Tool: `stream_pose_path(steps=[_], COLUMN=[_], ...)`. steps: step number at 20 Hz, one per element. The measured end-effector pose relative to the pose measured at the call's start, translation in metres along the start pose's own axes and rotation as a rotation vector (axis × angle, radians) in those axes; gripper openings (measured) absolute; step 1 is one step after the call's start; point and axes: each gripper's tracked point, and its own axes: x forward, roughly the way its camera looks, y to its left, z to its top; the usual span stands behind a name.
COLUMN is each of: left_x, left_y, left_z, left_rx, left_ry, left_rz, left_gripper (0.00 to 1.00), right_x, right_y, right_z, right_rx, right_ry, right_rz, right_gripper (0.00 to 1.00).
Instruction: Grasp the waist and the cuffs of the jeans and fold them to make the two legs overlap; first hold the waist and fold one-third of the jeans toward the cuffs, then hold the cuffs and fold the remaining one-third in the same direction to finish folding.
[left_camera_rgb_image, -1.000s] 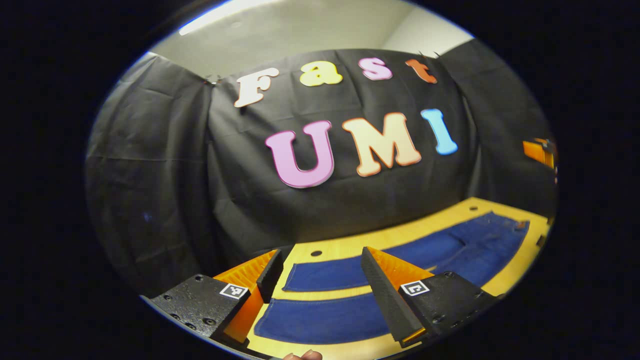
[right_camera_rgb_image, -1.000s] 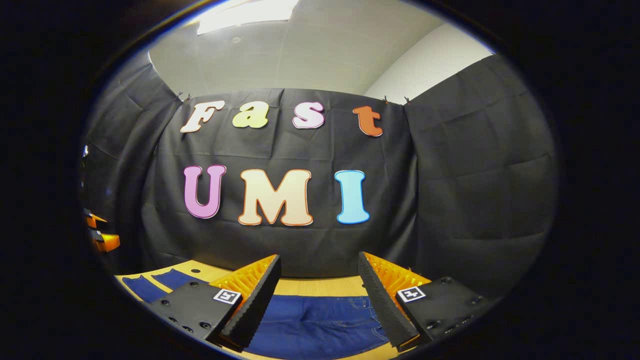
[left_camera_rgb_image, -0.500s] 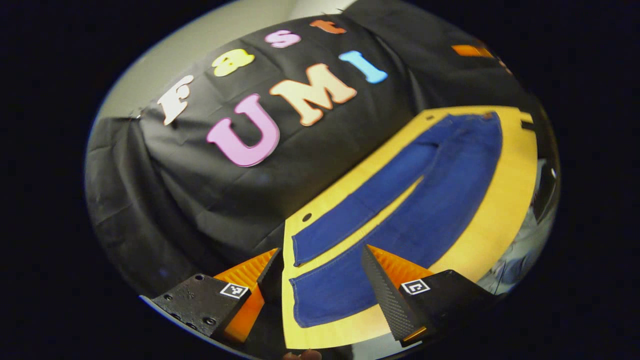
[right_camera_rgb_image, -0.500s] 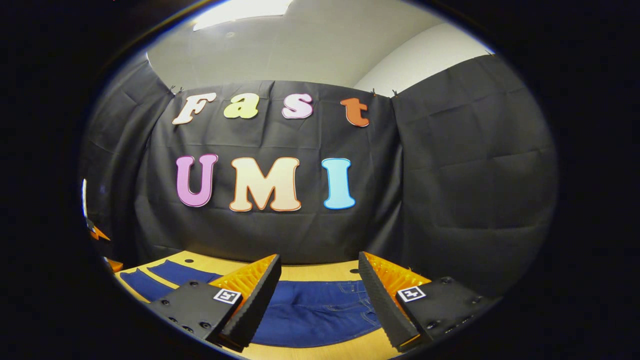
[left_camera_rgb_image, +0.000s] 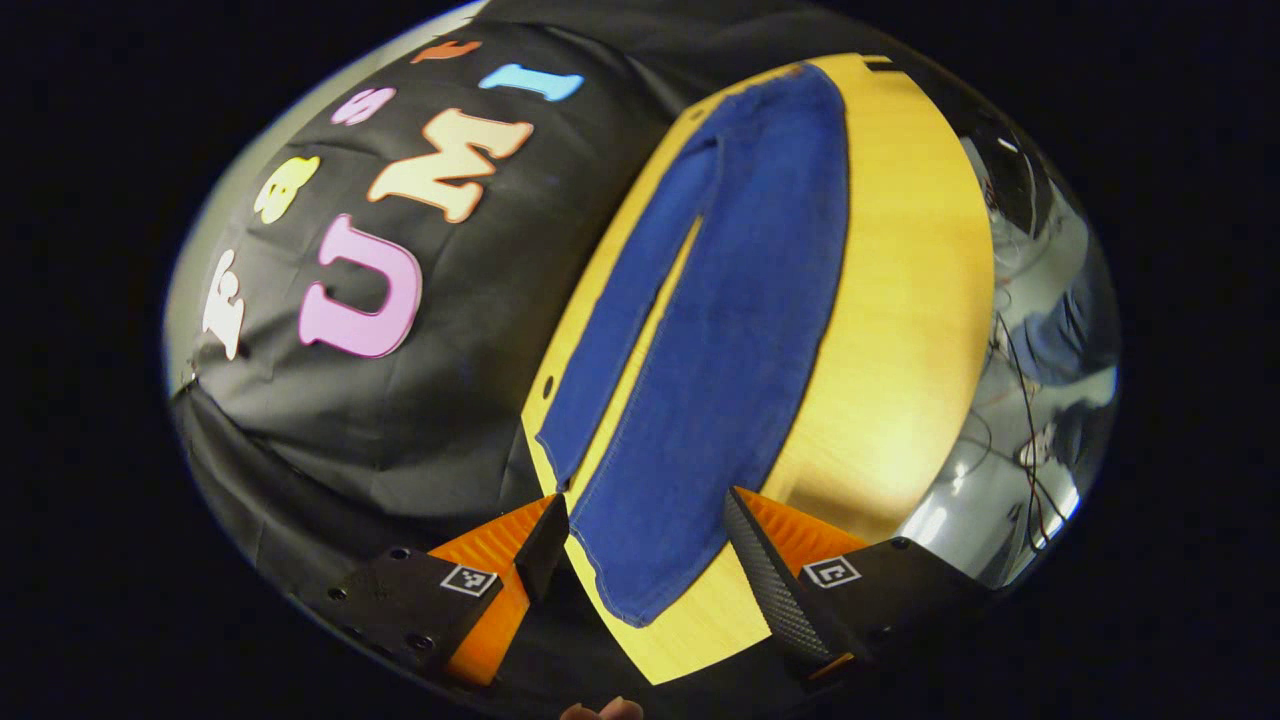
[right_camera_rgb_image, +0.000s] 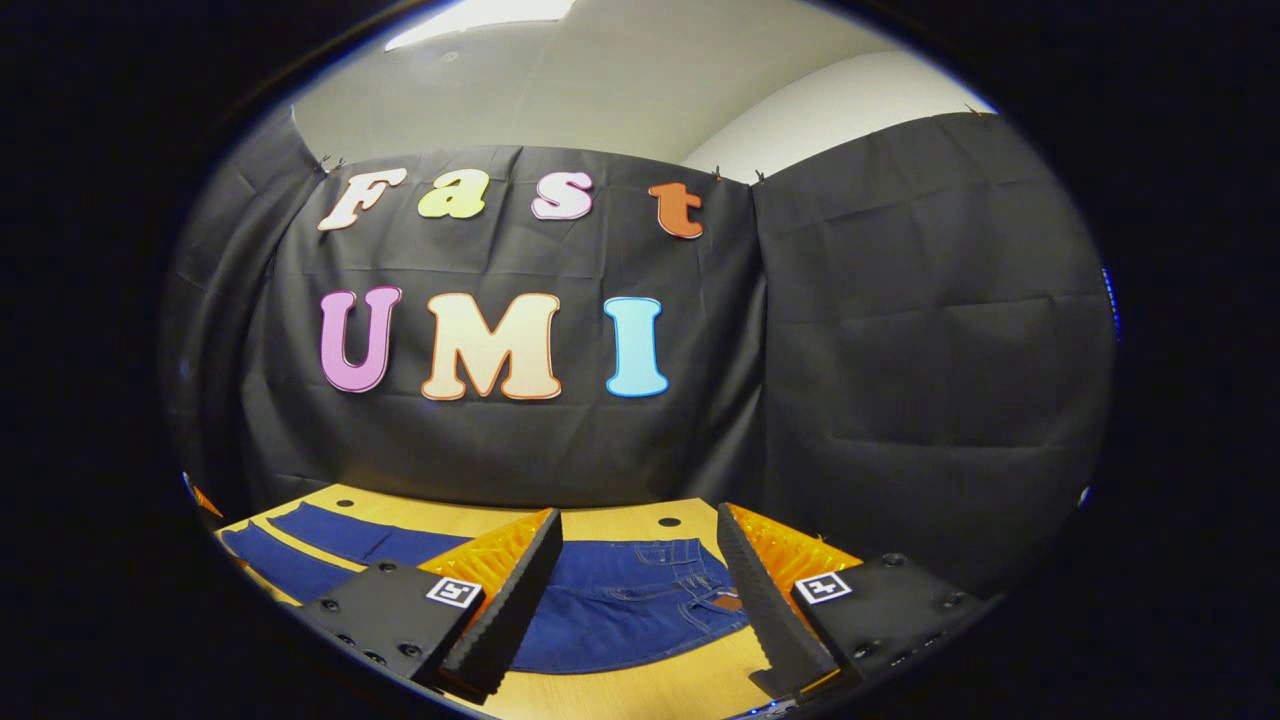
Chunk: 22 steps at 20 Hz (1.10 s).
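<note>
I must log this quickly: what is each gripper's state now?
Left gripper: open, holding nothing, above a jeans cuff.
Right gripper: open, holding nothing, near the waist.

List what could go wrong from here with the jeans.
1. Both grippers, left and right, are open and hold nothing; the jeans lie flat with legs apart, so a shallow pinch at the near cuff may catch one layer only.
2. That cuff lies close to the table edge; a tug could drag it off.
3. The right gripper faces the waist; if it grabs late, the legs may overlap crookedly.
</note>
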Motion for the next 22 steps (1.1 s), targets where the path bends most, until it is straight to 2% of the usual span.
stream_pose_path(steps=[1, 2, 3, 7, 8, 9, 13, 17, 19, 20, 22], left_x=[0.005, 0.008, 0.010, 0.023, 0.028, 0.030, 0.050, 0.076, 0.084, 0.084, 0.080], left_y=[-0.004, -0.011, -0.021, -0.035, -0.034, -0.033, -0.027, -0.009, -0.024, -0.030, -0.037], left_z=[-0.007, -0.012, -0.019, -0.026, -0.023, -0.023, -0.020, -0.011, -0.013, -0.019, -0.016], left_rx=[0.038, 0.072, 0.097, 0.128, 0.139, 0.145, 0.182, 0.243, 0.213, 0.203, 0.239], left_ry=[0.018, 0.029, 0.042, 0.064, 0.060, 0.060, 0.054, 0.042, 0.074, 0.090, 0.105], left_rz=[-0.018, -0.040, -0.063, -0.122, -0.124, -0.130, -0.141, -0.117, -0.211, -0.245, -0.248], left_gripper=[0.95, 1.00, 0.95, 0.95, 1.00, 0.93, 0.89, 0.84, 0.83, 0.60, 0.13], right_x=[-0.001, -0.001, -0.002, 0.004, 0.006, 0.007, 0.013, 0.024, 0.032, 0.037, 0.049], right_y=[-0.003, -0.007, -0.009, -0.012, -0.012, -0.012, -0.007, 0.001, 0.003, 0.004, 0.004], right_z=[0.000, 0.001, -0.001, -0.003, -0.002, -0.002, -0.008, -0.023, -0.033, -0.037, -0.049], right_rx=[0.000, 0.000, -0.001, -0.023, -0.028, -0.030, -0.036, -0.047, -0.056, -0.063, -0.082], right_ry=[-0.002, -0.004, -0.004, 0.005, 0.004, 0.002, 0.008, 0.042, 0.067, 0.082, 0.115], right_rz=[-0.009, -0.018, -0.025, -0.040, -0.042, -0.046, -0.049, -0.033, -0.016, -0.006, 0.025], right_gripper=[0.98, 0.98, 0.97, 0.99, 0.97, 0.97, 0.97, 0.97, 0.97, 0.97, 0.97])
